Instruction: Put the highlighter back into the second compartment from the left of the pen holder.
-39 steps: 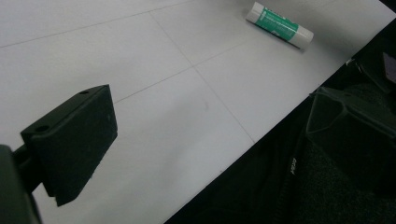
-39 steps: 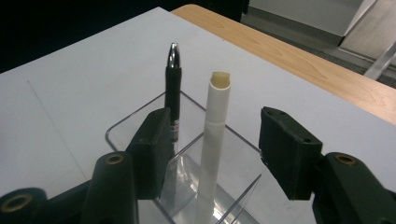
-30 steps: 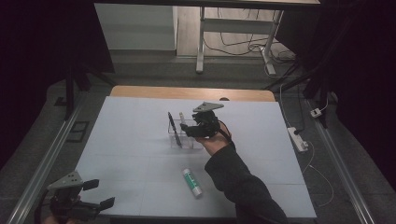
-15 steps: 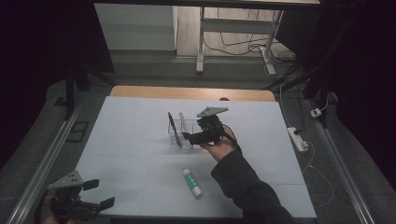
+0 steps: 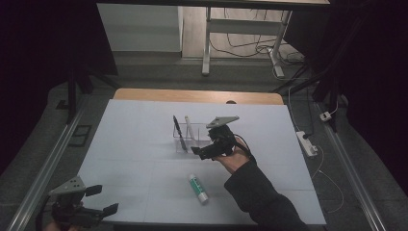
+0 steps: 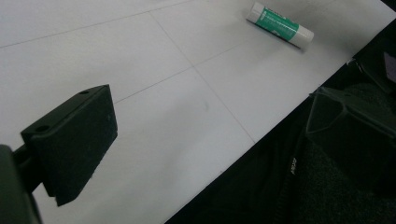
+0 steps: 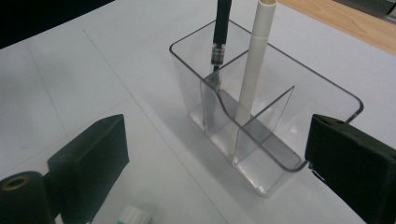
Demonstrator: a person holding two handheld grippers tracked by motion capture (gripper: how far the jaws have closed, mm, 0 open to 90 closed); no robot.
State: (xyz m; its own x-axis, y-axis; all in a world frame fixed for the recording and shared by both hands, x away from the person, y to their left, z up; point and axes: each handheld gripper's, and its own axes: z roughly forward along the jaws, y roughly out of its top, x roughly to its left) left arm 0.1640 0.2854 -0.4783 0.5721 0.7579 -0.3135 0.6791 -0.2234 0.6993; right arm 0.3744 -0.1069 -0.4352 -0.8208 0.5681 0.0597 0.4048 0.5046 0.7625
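My right gripper (image 5: 201,152) hovers over the middle of the counter (image 5: 134,120) with its jaws spread wide and nothing between them. In the right gripper view the two black jaws stand on either side of the near end of a clear holder (image 7: 261,116), without touching it. The holder is a see-through box split by thin walls into compartments. A black pen (image 7: 219,37) leans in the far compartment and a white pen (image 7: 252,74) stands tilted in the one next to it; the compartment nearest my jaws holds nothing. In the high view the holder (image 5: 190,142) sits just beside my right gripper, on its left, with both pens sticking up out of it.

A glue stick (image 5: 198,188) with a green label lies flat on the counter, nearer to me than the holder and apart from it. Its white cap (image 7: 133,216) shows at the bottom edge of the right gripper view.

My left gripper (image 5: 98,199) hangs at the near left corner of the counter, well apart from everything, jaws open and empty. In its own view the glue stick (image 6: 279,25) lies far off across the white surface
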